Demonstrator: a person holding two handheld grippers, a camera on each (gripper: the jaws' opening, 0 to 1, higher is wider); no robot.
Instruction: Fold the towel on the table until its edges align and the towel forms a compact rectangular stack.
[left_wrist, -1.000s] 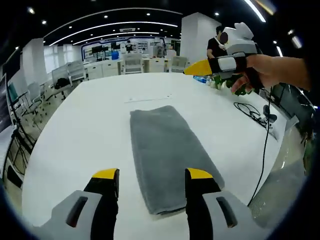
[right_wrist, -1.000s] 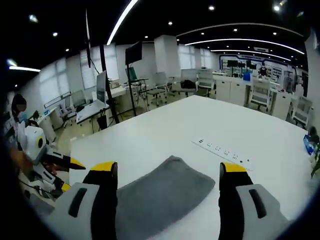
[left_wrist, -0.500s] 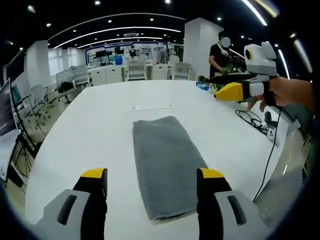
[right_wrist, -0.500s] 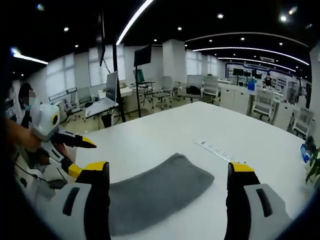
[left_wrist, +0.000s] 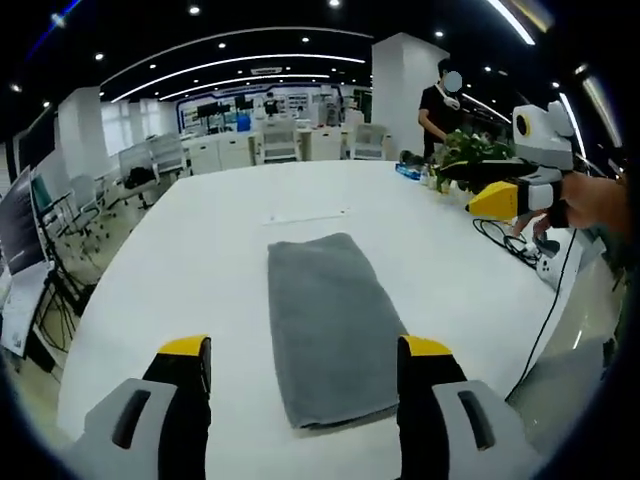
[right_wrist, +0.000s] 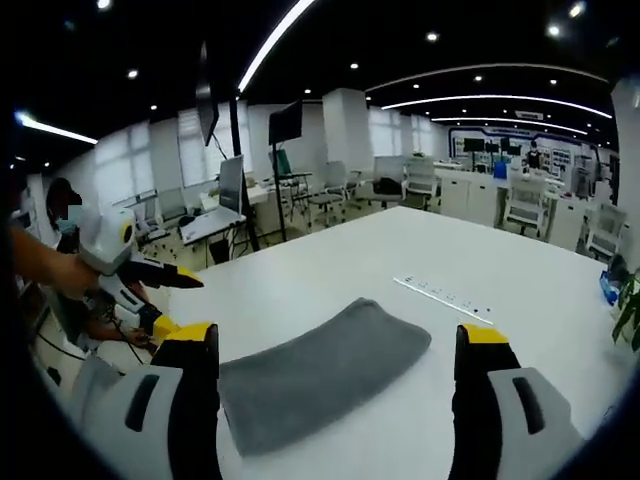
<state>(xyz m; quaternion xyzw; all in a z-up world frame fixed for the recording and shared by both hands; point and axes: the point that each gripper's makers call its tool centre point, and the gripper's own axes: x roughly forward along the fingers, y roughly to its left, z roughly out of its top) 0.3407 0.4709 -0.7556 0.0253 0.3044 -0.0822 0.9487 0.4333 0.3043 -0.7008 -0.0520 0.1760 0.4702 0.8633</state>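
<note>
The towel (left_wrist: 328, 328) lies flat on the white table (left_wrist: 180, 270) as a long grey rectangle, already narrowed to a strip, with its near short end toward the table edge closest to the left gripper and its far short end pointing at the middle of the surface, where a white power strip (left_wrist: 306, 215) lies a little beyond it. In the right gripper view the same towel (right_wrist: 322, 370) runs crosswise, its long edges appearing even and its corners square. The left gripper (left_wrist: 303, 375) hangs above the near short end with its jaws spread wide and nothing between them; the right gripper (right_wrist: 337, 375) is likewise spread and empty, held off to the side of the towel and above the table edge. Neither touches the cloth. The strip judged from here probably needs one more fold, short end to short end, to become a compact stack. To do that well, lower each gripper onto one corner of the same short end, pinch all layers together rather than the top ply alone, lift just clear of the surface, and carry the end over the far end so both corners land together. Check edge alignment before release. Keep the carry clear of the power strip, and keep the towel well inside the table edges.
</note>
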